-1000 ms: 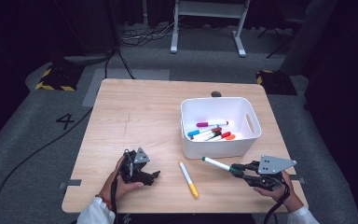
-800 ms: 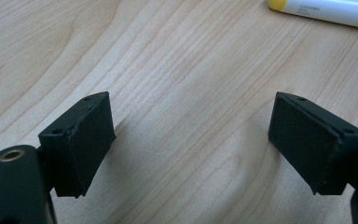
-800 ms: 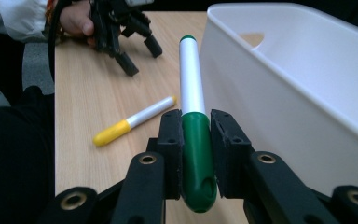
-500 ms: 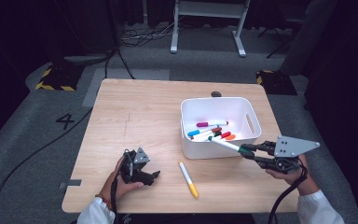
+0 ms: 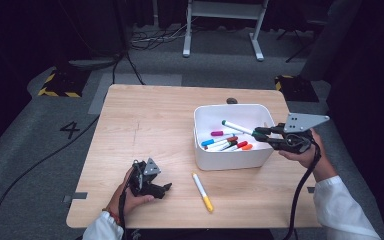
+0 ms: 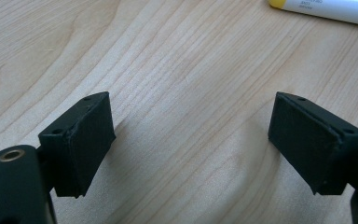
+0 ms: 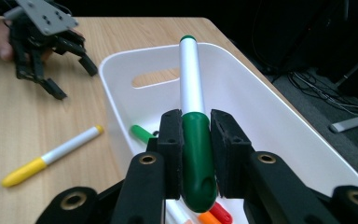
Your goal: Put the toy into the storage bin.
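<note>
Lifted up and swung in over the bin since a second ago, that right gripper (image 5: 263, 133), with the green marker (image 5: 237, 127) coming along off the tabletop.

Going left to right across the high view:

Left gripper (image 5: 162, 188) parked near the front edge of the wooden table (image 5: 145, 120), around 7 o'clock from the table's middle, same spot as before. Jaws spread wide with just bare wood between the pads (image 6: 85, 140) in the left gripper view, nothing pinched.

Yellow marker (image 5: 201, 185) lying flat on the table just to the right of it, at about 6 o'clock from the bin, yellow cap toward the front edge. Untouched, hasn't budged.

White bin (image 5: 230, 159) next, right of centre, with a pile of markers (image 5: 227, 143) on its floor: pink, blue, red, orange, a green one too.

Over at 3 o'clock of the bin, right gripper clamped tight on the green marker's fat green cap (image 7: 197, 158), pads squeezing both sides. White barrel sticking out past the jaws, hanging in the air over the bin's opening, clear of the pile below.
</note>
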The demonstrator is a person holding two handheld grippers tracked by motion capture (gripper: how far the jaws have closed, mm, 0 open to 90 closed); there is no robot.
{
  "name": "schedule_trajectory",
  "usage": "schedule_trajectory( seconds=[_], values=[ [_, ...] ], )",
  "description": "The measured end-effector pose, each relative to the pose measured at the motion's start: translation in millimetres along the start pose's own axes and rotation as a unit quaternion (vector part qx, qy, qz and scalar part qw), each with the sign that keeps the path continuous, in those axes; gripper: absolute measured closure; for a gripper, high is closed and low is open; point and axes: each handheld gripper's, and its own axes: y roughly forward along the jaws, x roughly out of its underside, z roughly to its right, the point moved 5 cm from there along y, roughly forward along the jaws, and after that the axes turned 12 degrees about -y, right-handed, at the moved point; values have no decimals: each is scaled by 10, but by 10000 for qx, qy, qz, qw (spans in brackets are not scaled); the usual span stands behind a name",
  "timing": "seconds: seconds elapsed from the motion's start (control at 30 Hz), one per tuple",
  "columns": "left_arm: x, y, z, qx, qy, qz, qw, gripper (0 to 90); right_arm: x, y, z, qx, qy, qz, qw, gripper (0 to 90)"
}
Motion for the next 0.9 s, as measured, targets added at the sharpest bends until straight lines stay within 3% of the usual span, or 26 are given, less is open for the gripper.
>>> schedule_trajectory(
  seconds=[0.23, 0.43, 0.67, 0.9],
  values=[
    [0, 0, 0, 1, -1, 0, 10000, 144, 109, 281, 163, -311, 74, -415, 9986, 754],
    [0, 0, 0, 1, 2, -1, 10000, 144, 209, 566, 201, -723, -19, -936, 9930, 754],
    [0, 0, 0, 0, 3, -1, 10000, 144, 231, 747, 162, -1467, -162, -1407, 9790, 754],
    [0, 0, 0, -1, 2, 1, 10000, 144, 213, 817, 22, -2137, -483, -1872, 9576, 753]
  ],
)
